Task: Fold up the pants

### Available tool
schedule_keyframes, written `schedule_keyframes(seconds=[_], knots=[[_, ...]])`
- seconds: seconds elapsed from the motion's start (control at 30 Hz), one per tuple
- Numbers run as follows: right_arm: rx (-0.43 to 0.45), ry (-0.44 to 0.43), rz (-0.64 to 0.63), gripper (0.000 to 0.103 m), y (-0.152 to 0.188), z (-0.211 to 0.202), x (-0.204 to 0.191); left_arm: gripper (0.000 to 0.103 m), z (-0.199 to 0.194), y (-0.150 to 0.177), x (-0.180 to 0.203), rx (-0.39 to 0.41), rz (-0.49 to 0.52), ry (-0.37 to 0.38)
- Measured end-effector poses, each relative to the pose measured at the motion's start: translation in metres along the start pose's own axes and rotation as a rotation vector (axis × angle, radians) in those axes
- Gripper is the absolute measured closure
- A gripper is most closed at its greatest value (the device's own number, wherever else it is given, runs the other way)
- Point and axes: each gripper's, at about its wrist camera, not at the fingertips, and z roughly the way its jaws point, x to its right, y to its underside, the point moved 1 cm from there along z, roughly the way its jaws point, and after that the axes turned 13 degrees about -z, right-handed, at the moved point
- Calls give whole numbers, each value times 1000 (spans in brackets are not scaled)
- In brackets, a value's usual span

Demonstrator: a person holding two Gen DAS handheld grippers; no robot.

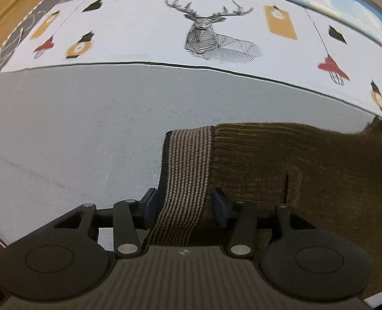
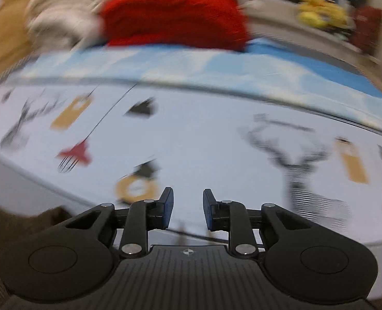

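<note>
two tools show, one in each wrist view. the left tool (image 1: 184, 204) points steeply down at a pair of dark olive knit pants (image 1: 307, 168) lying on a flat grey sheet (image 1: 74, 134). the pants fill the lower right of this view and run off its right edge. their striped waistband (image 1: 188, 170), brown and black, lies at the left end of the pants and runs down between the left tool's blue pads (image 1: 149, 204). the jaws stand apart, one pad on each side of the band. a gap shows beside each pad, so the tool is open and not pinching the cloth. a short dark slit, perhaps a pocket, shows in the knit just right of the right pad.

beyond the grey sheet lies a pale cloth (image 1: 139, 31) printed with a line-drawn deer (image 1: 211, 38), tan tags and small red and black lamps. past it runs a light blue strip of bedding (image 1: 345, 7).

the right tool (image 2: 188, 210) is open too, with a narrow gap and nothing between its blue pads (image 2: 168, 206). it hangs over the same printed cloth, away from the pants. this view is smeared with blur. a brown knit edge, likely the pants, shows at its lower left corner. at the far side sits a red bundle (image 2: 175, 18) of fabric beside a pale heap (image 2: 61, 15), and something yellow (image 2: 320, 13) lies further right, too blurred to identify.
</note>
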Motion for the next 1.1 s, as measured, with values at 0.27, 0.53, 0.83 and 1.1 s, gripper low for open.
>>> schedule_keyframes(seconds=[0.27,0.53,0.83,1.1], knots=[[99,159,282,75,73,-118,139,71,-55,15,62,198,133,122],[83,358,553,71,217,-230,247,64,-6,41,93,-56,266,12],[-33,324,1069,60,389,-262,306,62,-57,49,137,87,273,138],[-44,245,1296,54,422,-234,304,62,-47,49,155,71,329,117]])
